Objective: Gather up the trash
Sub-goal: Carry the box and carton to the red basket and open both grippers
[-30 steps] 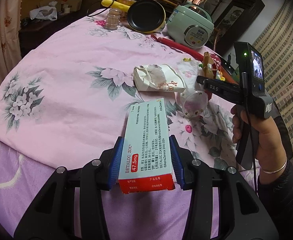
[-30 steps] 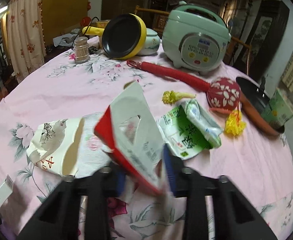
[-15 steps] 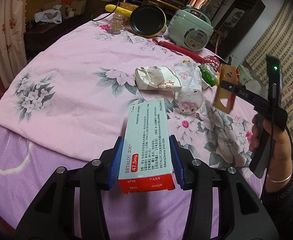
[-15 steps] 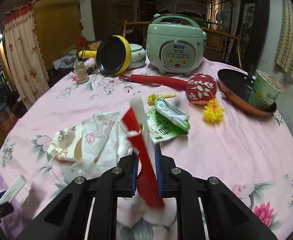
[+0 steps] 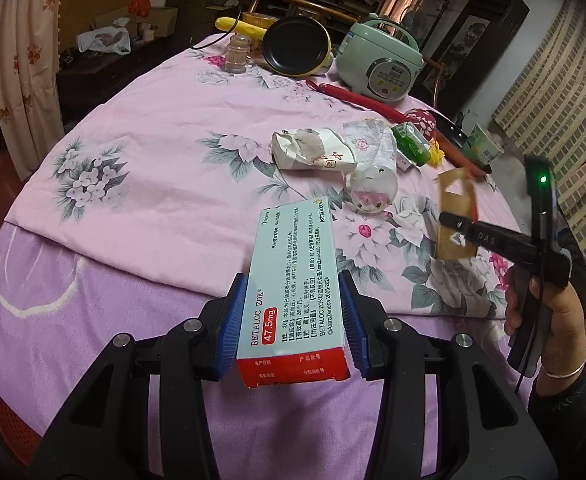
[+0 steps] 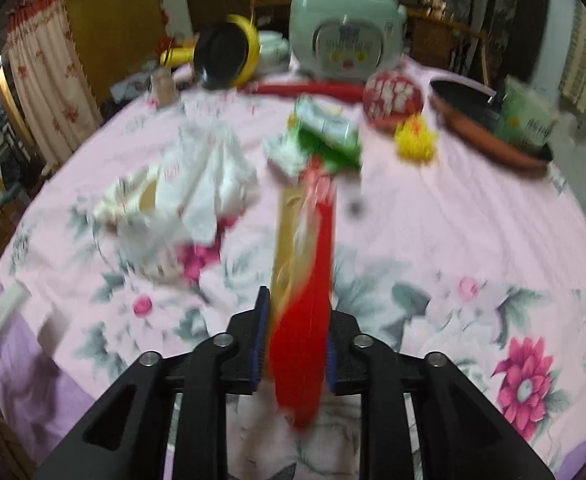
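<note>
The left claw (image 5: 293, 320) clamps a pale blue and red cardboard medicine box (image 5: 291, 292) between its blue pads, above the near edge of the table (image 5: 153, 152) with its pink floral cloth. The right claw (image 6: 293, 344), whose jaws have just been opening slightly, holds a flattened red and tan carton (image 6: 305, 280) upright between its pads. A crumpled white paper bag (image 5: 313, 152) and a green wrapper (image 5: 411, 144) lie on the cloth, near a clear plastic cup (image 5: 373, 192).
</note>
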Demonstrator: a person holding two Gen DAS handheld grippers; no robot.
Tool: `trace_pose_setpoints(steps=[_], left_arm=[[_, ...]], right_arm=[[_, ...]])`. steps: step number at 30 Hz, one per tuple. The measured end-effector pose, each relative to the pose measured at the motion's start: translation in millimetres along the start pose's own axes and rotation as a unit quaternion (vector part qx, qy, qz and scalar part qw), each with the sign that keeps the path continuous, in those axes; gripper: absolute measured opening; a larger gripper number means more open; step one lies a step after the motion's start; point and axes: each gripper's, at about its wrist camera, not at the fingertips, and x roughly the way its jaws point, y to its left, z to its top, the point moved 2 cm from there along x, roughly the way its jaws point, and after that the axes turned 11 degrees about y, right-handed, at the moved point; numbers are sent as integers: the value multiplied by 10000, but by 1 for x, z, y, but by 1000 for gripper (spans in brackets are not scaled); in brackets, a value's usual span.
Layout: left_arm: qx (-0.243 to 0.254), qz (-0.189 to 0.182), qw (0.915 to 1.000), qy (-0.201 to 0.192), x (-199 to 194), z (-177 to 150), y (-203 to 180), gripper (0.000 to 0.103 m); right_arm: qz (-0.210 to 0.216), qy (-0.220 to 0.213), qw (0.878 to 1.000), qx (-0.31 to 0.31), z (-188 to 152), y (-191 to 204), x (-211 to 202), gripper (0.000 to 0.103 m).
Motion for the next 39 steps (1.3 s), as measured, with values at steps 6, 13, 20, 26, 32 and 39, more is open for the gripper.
trace_pose_setpoints(steps=[6, 13, 20, 26, 32, 39], left_arm=[[24, 63, 10000, 18, 0, -4, -3, 46], [-7, 191, 9998, -81, -2, -4, -3, 46], [-261, 169, 9992, -248, -15, -10, 13, 46], [-258, 210, 9988, -356, -31, -23, 15, 46], [-266, 265, 9968, -701, -69, -45, 21, 46], [-863, 639, 9878, -1129, -123, -92, 76, 45]], right_arm=[[89, -6, 10000, 32, -11, -4, 7, 3], [251, -368, 9989, 146, -17, -10, -11, 2], [702, -756, 9947, 0, -37, 5, -43, 2], [1060, -947, 9898, -126, -54, 23, -67, 2], [1219, -1009, 9850, -688, -77, 68, -86, 2], [1667, -977, 9698, -1488, -99, 149, -97, 2]])
